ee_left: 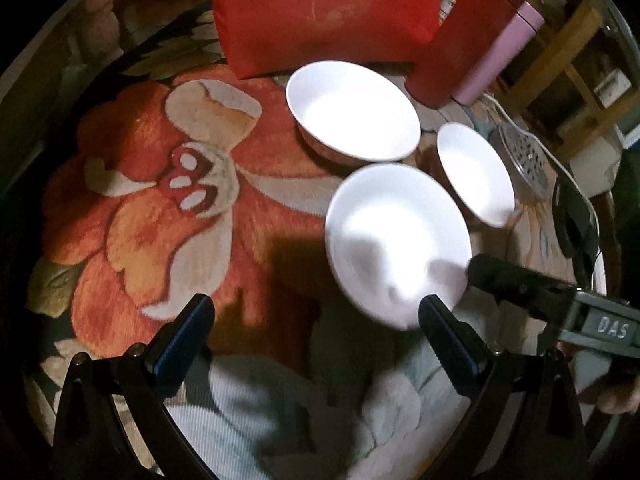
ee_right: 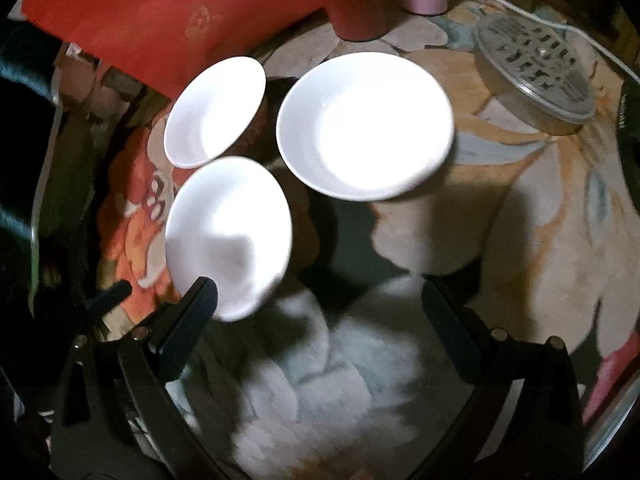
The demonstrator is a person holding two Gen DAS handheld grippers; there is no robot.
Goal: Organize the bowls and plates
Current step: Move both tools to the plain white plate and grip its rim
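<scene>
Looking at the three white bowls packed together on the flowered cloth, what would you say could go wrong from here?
1. The nearest bowl, the far bowl and the right-hand bowl stand rim to rim, so lifting one may knock a neighbour.
2. Both the left gripper and the right gripper are open near the nearest bowl and may collide.
3. Glare whitens the bowl interiors, so rims are hard to judge.

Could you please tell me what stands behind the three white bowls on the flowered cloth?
Behind the three bowls stand a red bag, a red canister and a pink canister. Whatever lies behind the bag is covered.
</scene>
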